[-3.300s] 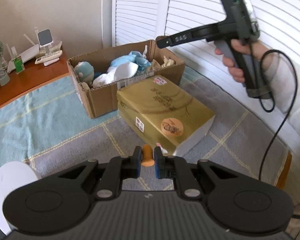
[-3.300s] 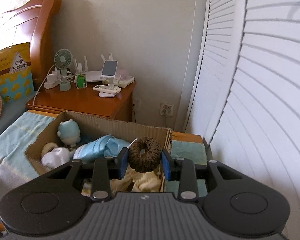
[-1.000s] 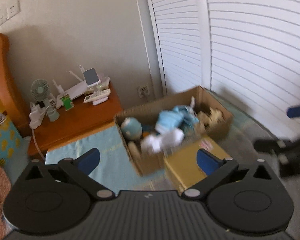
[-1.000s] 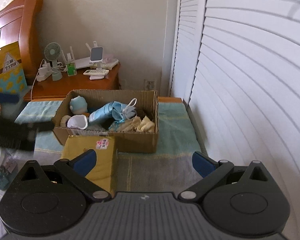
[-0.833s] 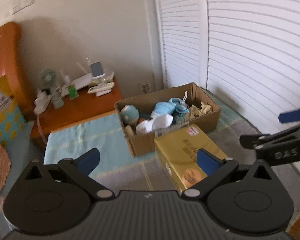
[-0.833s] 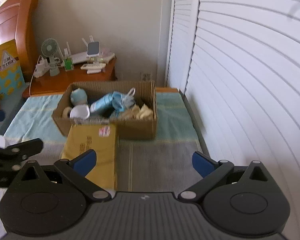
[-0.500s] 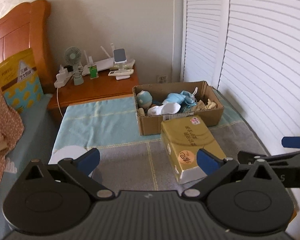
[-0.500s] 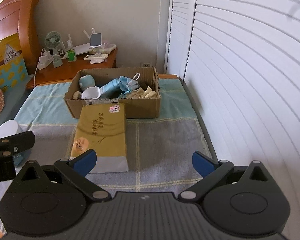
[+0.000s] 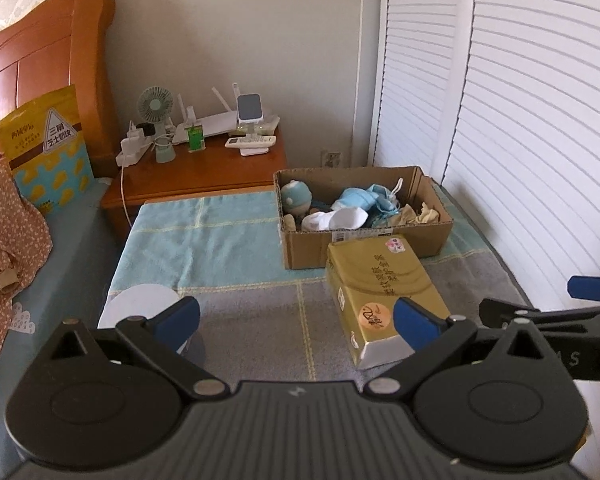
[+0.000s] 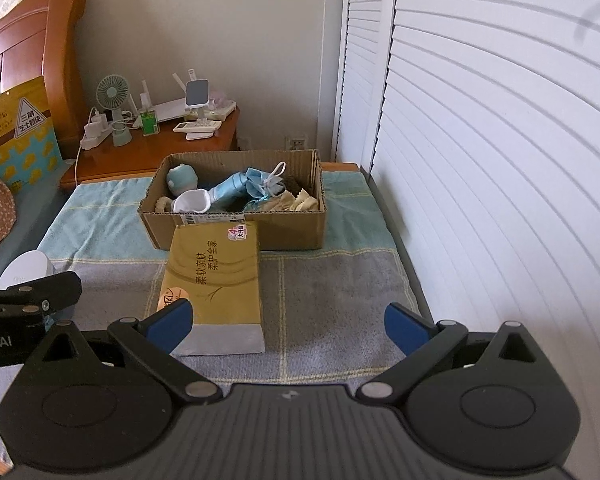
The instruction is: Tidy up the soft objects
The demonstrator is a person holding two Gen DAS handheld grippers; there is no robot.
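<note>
A cardboard box point(image 9: 436, 236) point(image 10: 292, 232) stands on the towel-covered bed. It holds soft things: a teal plush point(image 9: 296, 197) point(image 10: 182, 178), a white sock point(image 9: 334, 218) point(image 10: 192, 202), blue cloth point(image 9: 360, 200) point(image 10: 236, 188) and beige cloth point(image 9: 418, 213) point(image 10: 296, 202). A gold tissue pack point(image 9: 376, 280) point(image 10: 216, 272) lies in front of the box. My left gripper point(image 9: 296, 322) is open and empty, well back from the box. My right gripper point(image 10: 288, 320) is open and empty, also held back. Each gripper shows at the edge of the other's view.
A white round lid point(image 9: 140, 306) point(image 10: 24, 270) sits at the bed's left. A wooden nightstand point(image 9: 204, 172) point(image 10: 160, 148) with a fan, router and remote stands behind. White louvred doors point(image 9: 520, 140) point(image 10: 500, 160) run along the right. A yellow bag point(image 9: 44, 148) leans on the headboard.
Both grippers let go of their objects, opened wide and pulled back and up from the box. The view has widened over the last second.
</note>
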